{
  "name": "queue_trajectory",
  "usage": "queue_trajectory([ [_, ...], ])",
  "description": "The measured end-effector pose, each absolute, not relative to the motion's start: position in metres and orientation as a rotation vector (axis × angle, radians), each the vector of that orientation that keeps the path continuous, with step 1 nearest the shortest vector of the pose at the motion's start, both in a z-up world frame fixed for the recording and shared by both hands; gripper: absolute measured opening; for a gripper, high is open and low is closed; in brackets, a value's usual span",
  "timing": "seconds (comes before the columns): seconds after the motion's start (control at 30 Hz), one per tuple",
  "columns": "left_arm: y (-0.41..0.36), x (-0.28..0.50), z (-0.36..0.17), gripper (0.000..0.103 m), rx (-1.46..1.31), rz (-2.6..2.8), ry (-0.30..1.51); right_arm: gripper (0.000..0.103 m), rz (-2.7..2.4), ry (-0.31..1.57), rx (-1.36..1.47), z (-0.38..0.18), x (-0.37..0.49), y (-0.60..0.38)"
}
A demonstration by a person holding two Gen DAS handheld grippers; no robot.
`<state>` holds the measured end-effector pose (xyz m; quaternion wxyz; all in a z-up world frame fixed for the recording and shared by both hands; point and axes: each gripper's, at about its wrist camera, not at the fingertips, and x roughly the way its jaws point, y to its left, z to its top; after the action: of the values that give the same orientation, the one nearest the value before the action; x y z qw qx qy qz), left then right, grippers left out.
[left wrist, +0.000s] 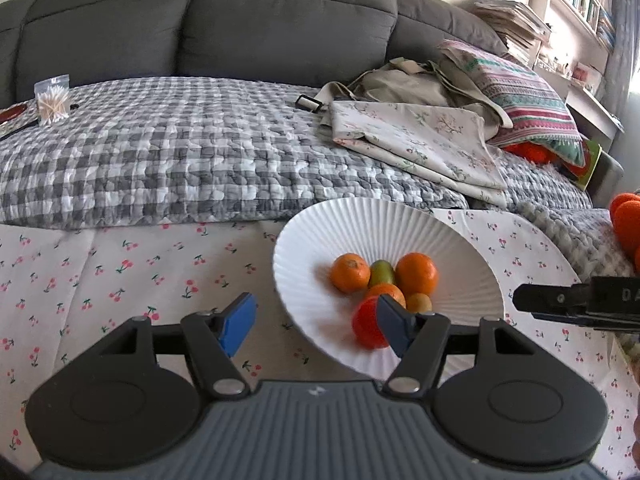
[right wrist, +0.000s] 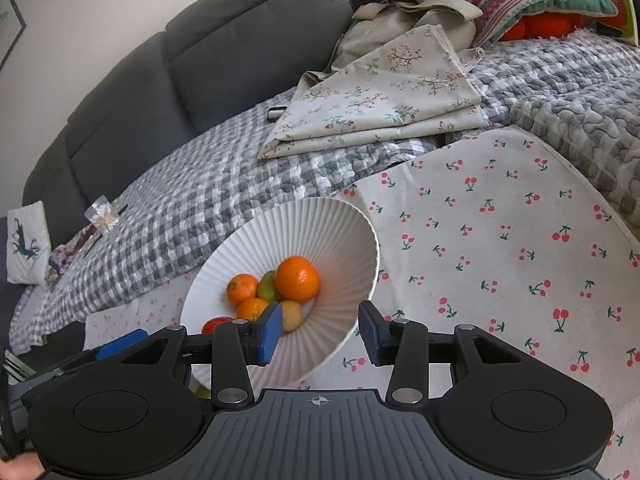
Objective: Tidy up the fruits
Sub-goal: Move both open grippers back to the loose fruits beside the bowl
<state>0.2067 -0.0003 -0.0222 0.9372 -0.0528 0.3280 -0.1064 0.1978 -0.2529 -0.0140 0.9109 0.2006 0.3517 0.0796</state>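
A white ribbed bowl stands on a cherry-print cloth. In it lie three oranges, a green fruit, a small yellow fruit and a red fruit. My left gripper is open astride the bowl's left rim, one blue pad inside by the red fruit, the other outside. My right gripper is open astride the right rim, with neither pad pressing on it.
Behind the bowl a grey checked quilt covers a dark sofa. Folded floral cloth, a beige bag and a striped pillow lie at the right. A bag of cotton swabs sits far left. Orange objects show at the right edge.
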Motion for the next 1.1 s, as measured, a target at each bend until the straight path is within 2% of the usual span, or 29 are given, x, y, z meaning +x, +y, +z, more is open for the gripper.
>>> queue_trajectory([
  [0.63, -0.001, 0.159, -0.007, 0.067, -0.118, -0.214, 0.759, 0.068, 0.216, 0.695, 0.331, 0.016, 0.151, -0.244],
  [0.9, 0.003, 0.138, -0.002, 0.077, -0.110, -0.200, 0.778, 0.075, 0.268, 0.730, 0.300, 0.017, 0.132, -0.235],
  [1.03, 0.004, 0.132, -0.004, 0.078, -0.107, -0.201, 0.808, 0.083, 0.301, 0.721, 0.318, 0.020, 0.120, -0.238],
  [1.1, 0.006, 0.128, -0.006, 0.079, -0.113, -0.194, 0.818, 0.084, 0.307, 0.726, 0.322, 0.019, 0.118, -0.238],
])
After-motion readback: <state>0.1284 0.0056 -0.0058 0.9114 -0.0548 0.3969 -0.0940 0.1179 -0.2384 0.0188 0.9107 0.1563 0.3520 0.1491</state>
